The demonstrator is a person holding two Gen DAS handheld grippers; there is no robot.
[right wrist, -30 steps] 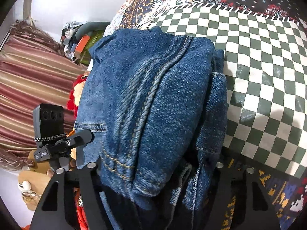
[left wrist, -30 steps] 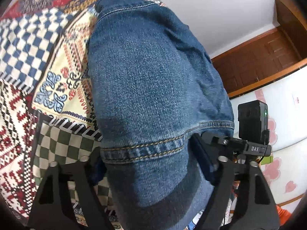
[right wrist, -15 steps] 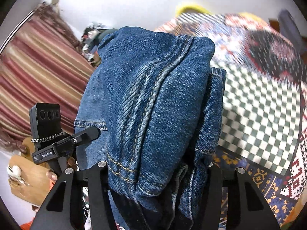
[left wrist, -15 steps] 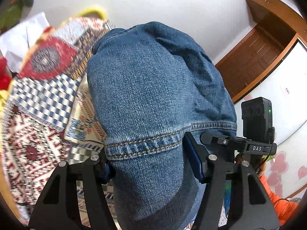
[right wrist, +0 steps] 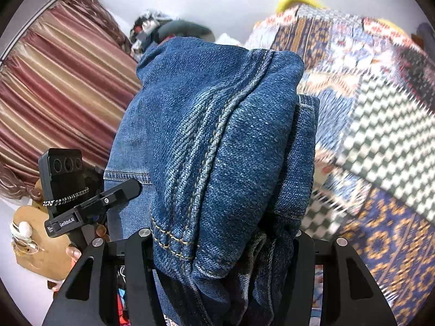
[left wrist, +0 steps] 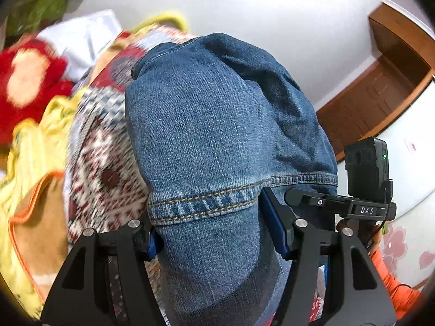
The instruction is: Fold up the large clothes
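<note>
The left gripper (left wrist: pixel 214 233) clamps a thick fold of the jeans (left wrist: pixel 217 141) between its blue pads, just below a double-stitched hem — its jaws have just been closing on the denim. The right gripper (right wrist: pixel 220 247) also pinches a bunched stack of the jeans (right wrist: pixel 217 141), a heavy seam running up the fold, and its jaws too have just been closing on the cloth. In both views the jeans bulge up over the fingers, held above the quilt (right wrist: pixel 380 125), which is blurred. A striped curtain (right wrist: pixel 59 81) hangs at the left of the right view; a red toy (left wrist: pixel 30 87) lies beyond the quilt (left wrist: pixel 103 163).
</note>
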